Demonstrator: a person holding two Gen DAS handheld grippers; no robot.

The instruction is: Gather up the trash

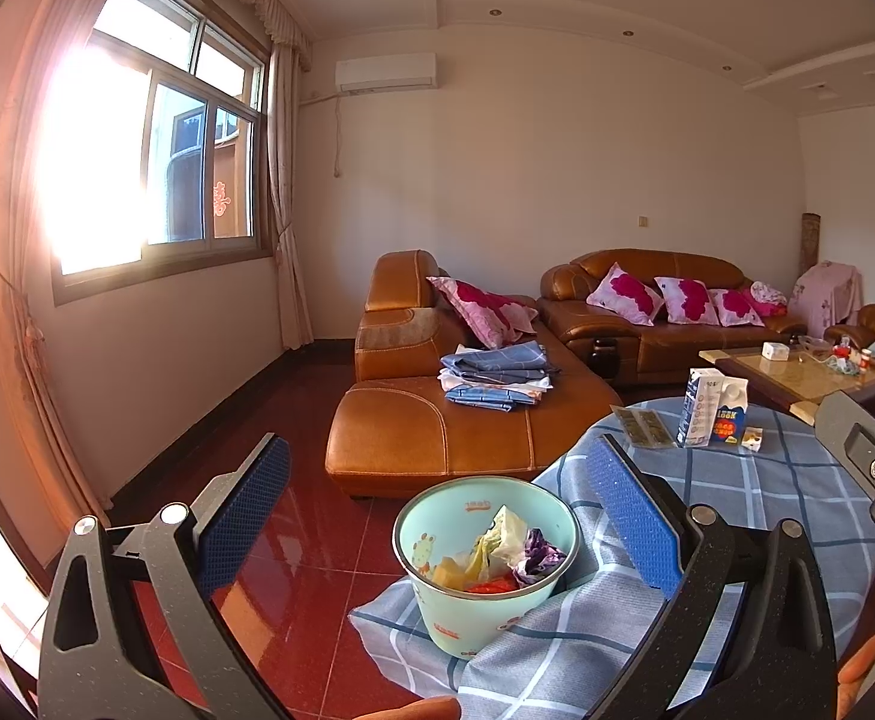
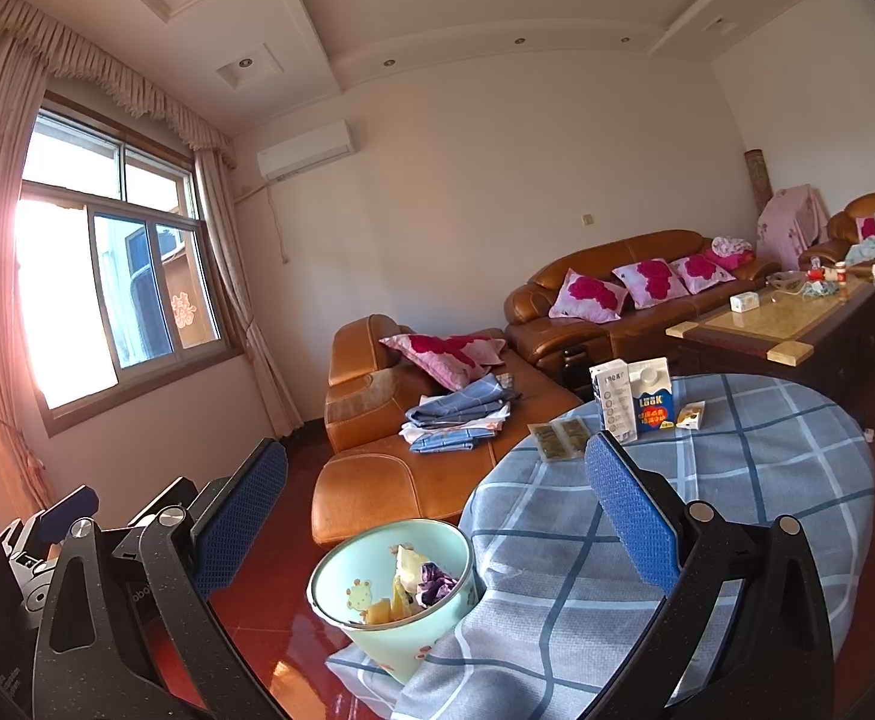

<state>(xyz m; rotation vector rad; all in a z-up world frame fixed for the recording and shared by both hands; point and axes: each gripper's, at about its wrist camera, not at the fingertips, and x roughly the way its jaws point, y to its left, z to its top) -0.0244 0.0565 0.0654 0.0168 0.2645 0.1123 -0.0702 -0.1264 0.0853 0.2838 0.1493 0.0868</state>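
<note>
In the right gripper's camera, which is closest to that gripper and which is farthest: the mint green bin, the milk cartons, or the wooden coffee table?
1. Mint green plastic trash bin: nearest, low between the open right gripper's fingers, at the checked tablecloth's edge.
2. Blue-and-white milk cartons: farther, standing at the round table's far edge.
3. Dark wooden coffee table: farthest, beyond the cartons, right, by the sofa.

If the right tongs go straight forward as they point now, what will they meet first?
Probably nothing near: the open right tongs aim above the checked tablecloth, toward the orange sofa. Depth is unclear.
</note>
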